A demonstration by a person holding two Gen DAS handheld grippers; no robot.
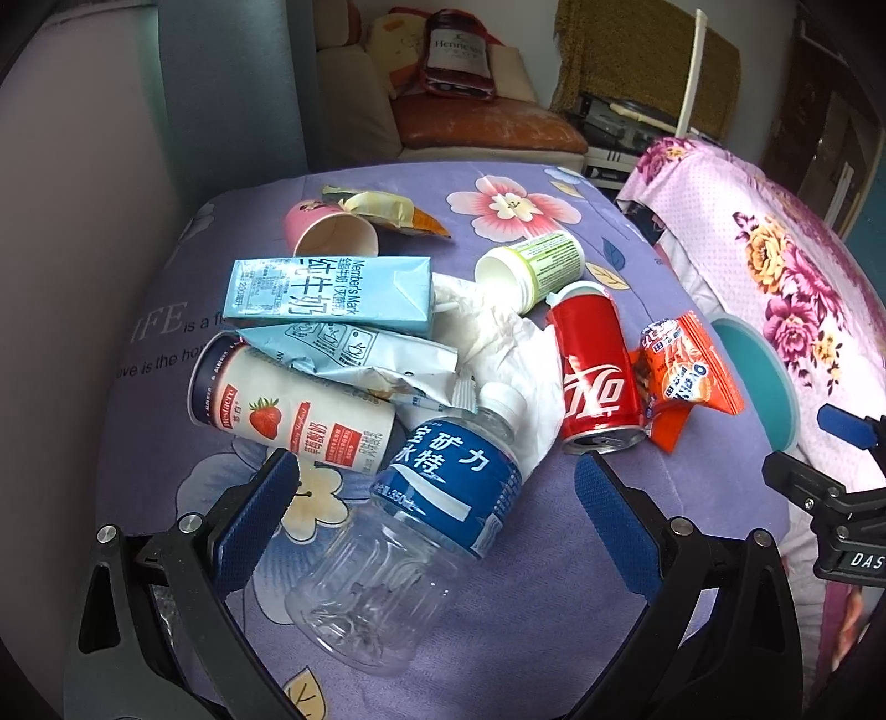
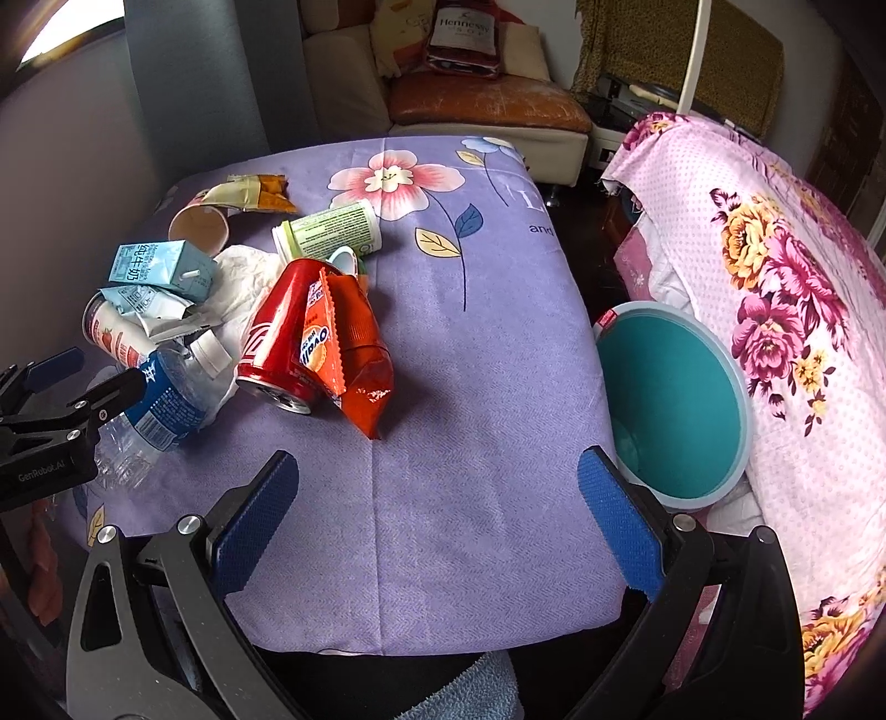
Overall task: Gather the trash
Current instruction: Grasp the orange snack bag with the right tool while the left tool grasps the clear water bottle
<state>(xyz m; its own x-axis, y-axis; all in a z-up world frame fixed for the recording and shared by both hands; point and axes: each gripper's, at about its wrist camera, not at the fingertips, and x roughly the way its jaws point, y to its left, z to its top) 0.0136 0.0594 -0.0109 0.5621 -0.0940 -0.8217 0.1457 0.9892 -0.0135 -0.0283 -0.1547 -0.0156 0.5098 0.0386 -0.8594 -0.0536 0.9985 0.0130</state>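
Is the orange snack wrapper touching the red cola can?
Touching. In the right wrist view the orange snack wrapper is draped over the lying red cola can, with no gap; the left wrist view shows it pressed against the can's side.

A purple floral cloth (image 2: 470, 387) covers the tabletop. To its right lies a pink bedspread (image 2: 786, 310) printed with magenta and yellow flowers. Behind stands a cream sofa (image 2: 354, 83) with a worn orange seat cushion (image 2: 487, 105), and a red Hennessy bag (image 2: 464, 34) rests on the cushion.
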